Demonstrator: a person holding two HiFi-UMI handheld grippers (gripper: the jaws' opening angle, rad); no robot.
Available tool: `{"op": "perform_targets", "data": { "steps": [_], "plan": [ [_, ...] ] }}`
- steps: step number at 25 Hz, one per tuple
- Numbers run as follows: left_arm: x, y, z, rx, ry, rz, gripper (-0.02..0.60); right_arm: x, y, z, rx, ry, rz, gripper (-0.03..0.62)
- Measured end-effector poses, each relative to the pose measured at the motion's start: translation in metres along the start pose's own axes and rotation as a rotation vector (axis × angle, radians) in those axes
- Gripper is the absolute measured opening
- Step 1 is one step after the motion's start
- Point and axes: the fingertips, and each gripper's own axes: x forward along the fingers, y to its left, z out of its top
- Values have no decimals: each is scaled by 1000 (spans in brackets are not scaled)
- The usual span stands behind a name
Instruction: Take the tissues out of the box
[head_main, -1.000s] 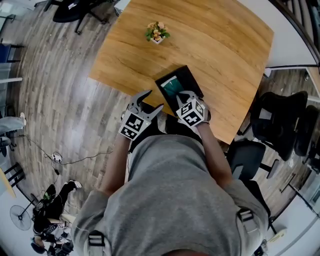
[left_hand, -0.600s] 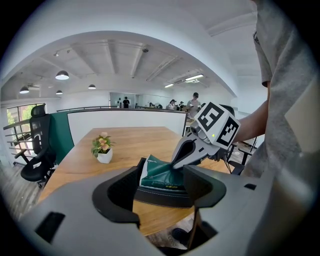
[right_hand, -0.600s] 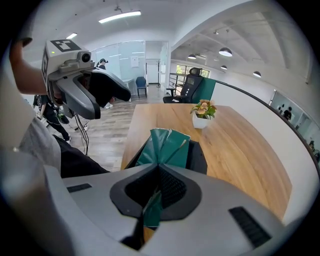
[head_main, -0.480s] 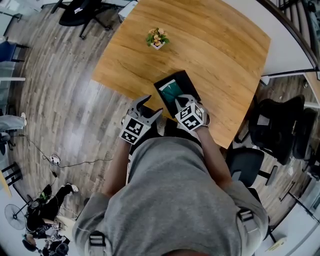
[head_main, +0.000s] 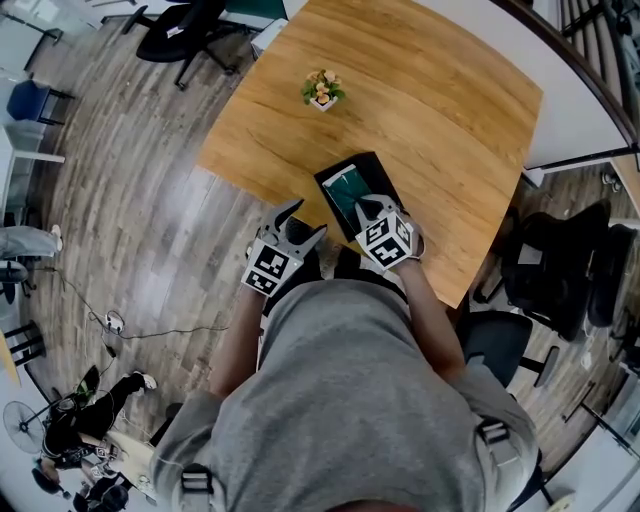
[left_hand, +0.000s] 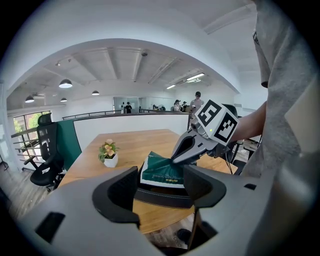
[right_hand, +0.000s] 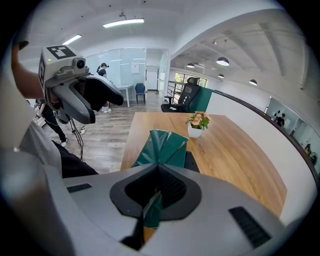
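A black tissue box (head_main: 372, 176) lies near the front edge of the wooden table (head_main: 440, 90). A green tissue pack (head_main: 349, 189) sticks up out of it. My right gripper (head_main: 366, 206) is shut on the near end of the green tissue pack (right_hand: 163, 147), whose green wrapper runs in between the closed jaws of the right gripper (right_hand: 159, 188). The pack's near end is raised off the black tissue box (left_hand: 161, 196). My left gripper (head_main: 302, 222) is open and holds nothing, just off the table's front-left edge, a little short of the box. The green tissue pack (left_hand: 162, 170) shows between the spread jaws of the left gripper (left_hand: 161, 188).
A small flower pot (head_main: 322, 89) stands farther back on the table. Black office chairs (head_main: 555, 255) stand to the right of the table and another (head_main: 185, 25) at the far left. Wood floor (head_main: 150, 220) lies to the left, with a cable on it.
The head view has shifted slightly. The right gripper stays shut on the pack at the box, and the left gripper stays open beside it.
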Motion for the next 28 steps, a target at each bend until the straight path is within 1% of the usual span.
{"op": "perform_targets", "data": {
  "steps": [6,10,18,21,23,26,28],
  "plan": [
    [-11,-1,1,-14,-8,40,301,-14,-5,9,-12,-53,-26,9],
    [-15,-4,3,-14,-22,54,301,-22,-14,15,28,-102,-45,9],
    [-32,3,27,-13,-94,109,301,-41,-34,25,29,-161,-77,9],
    [-42,10,40,-42,-132,133,301,-48,-38,33,18,-185,-88,9],
    [-47,15,46,-44,-141,151,301,-52,-41,36,9,-192,-97,9],
    [-51,19,45,-26,-138,171,301,-56,-45,39,-1,-207,-106,9],
    [-53,20,46,-32,-140,179,301,-57,-46,40,-7,-216,-106,9]
  ]
}}
